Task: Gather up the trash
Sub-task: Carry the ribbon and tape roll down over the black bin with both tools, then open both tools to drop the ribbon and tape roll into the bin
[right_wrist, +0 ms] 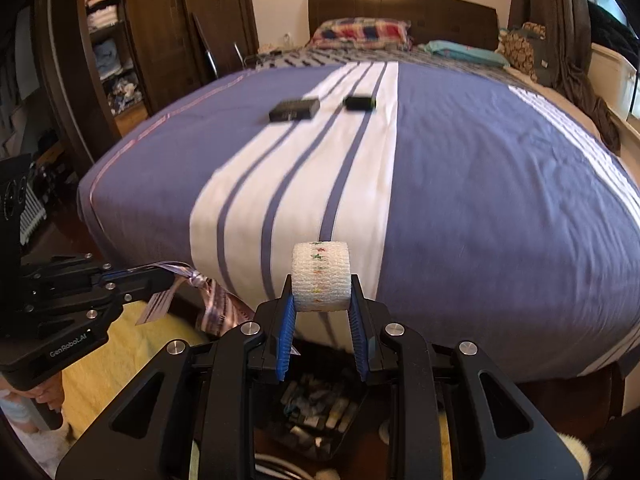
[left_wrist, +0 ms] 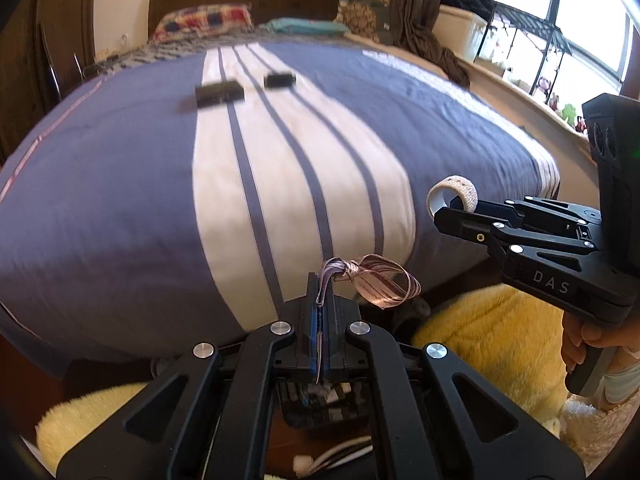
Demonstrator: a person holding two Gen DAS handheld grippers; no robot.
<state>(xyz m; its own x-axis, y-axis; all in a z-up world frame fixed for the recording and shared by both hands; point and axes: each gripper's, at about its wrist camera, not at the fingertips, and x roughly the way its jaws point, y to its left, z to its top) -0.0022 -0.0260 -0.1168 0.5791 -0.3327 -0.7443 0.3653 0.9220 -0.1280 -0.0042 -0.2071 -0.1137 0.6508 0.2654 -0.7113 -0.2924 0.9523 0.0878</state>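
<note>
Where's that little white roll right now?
The white roll is clamped in the right gripper, at the near edge of the bed, right of the ribbon.

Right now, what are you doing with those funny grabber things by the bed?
A person is picking up trash with a gripper in each hand, at the foot of the bed. The left gripper is shut on a shiny striped ribbon. The right gripper is squeezing a small white roll of bandage tape. Both hang above a dark bin on the floor. Two black boxes lie on the bedspread.
</note>
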